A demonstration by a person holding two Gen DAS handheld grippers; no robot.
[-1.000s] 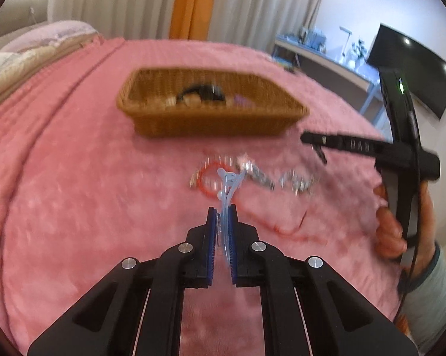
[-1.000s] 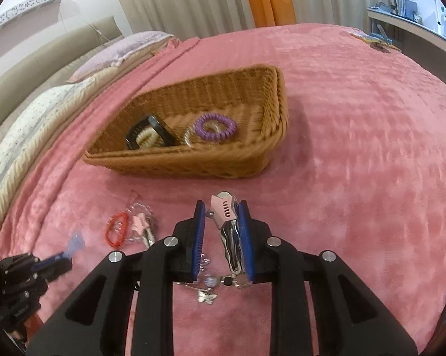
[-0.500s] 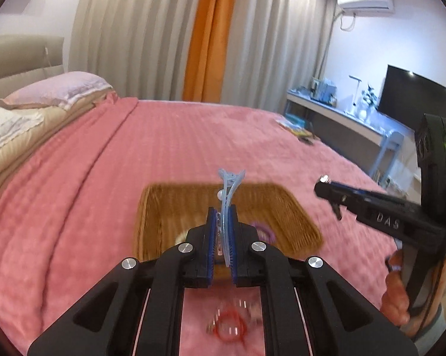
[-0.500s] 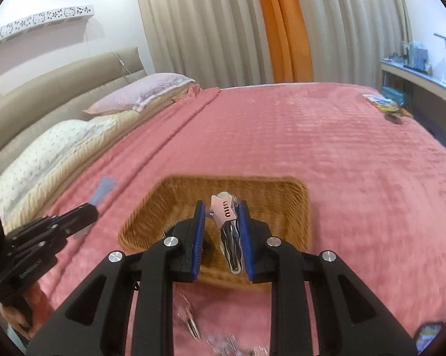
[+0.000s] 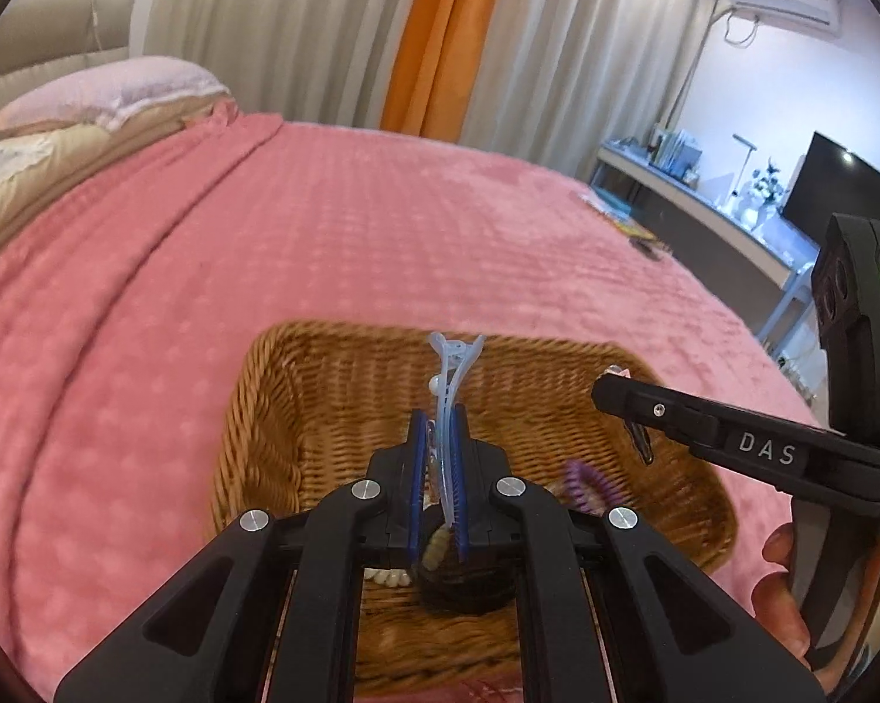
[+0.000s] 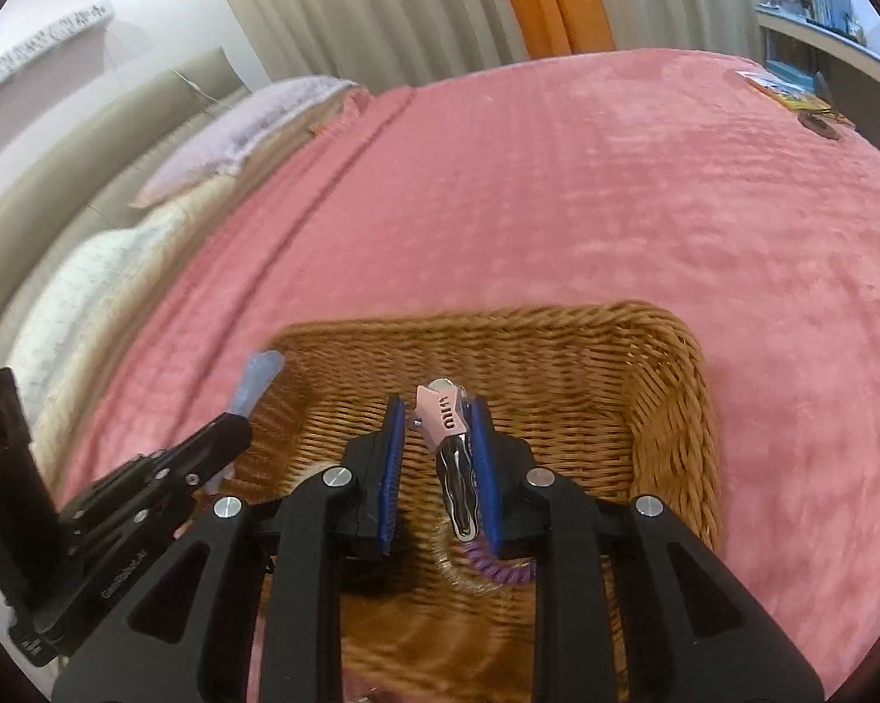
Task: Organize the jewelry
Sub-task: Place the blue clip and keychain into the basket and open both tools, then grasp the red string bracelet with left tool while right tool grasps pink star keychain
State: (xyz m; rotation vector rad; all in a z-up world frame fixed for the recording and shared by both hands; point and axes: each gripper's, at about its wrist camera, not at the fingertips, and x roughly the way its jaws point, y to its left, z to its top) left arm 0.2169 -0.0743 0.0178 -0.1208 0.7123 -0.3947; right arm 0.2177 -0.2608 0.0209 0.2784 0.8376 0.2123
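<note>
Your left tool [image 5: 438,468] sits in the lower centre of the left view, its blue pads clamped on a pale blue hair clip [image 5: 447,386] whose forked end points up past the fingertips. The clip hangs over the open wicker basket [image 5: 246,410], which rests on the pink bed cover [image 5: 264,222]. Below the pads, inside the basket, you can see a dark round item [image 5: 469,586] with a row of pale beads [image 5: 434,553] beside it; what they are exactly is hard to tell.

Your right tool [image 6: 440,457] fills the lower centre of the right view. Its pads are close together with a pink and silver hair clip [image 6: 449,445] between them; the clip lies against the right-hand pad with a gap on the left-hand side, so you cannot tell whether it is firmly pinched. It too is above the basket [image 6: 674,410], and a purple coil hair tie [image 6: 493,568] lies on the basket floor just under it.

In the left view the right tool [image 5: 616,395] reaches in from the right edge over the basket's far right corner. In the right view the left tool [image 6: 229,433] enters from the lower left, the blue clip [image 6: 258,381] blurred at its tip.
</note>
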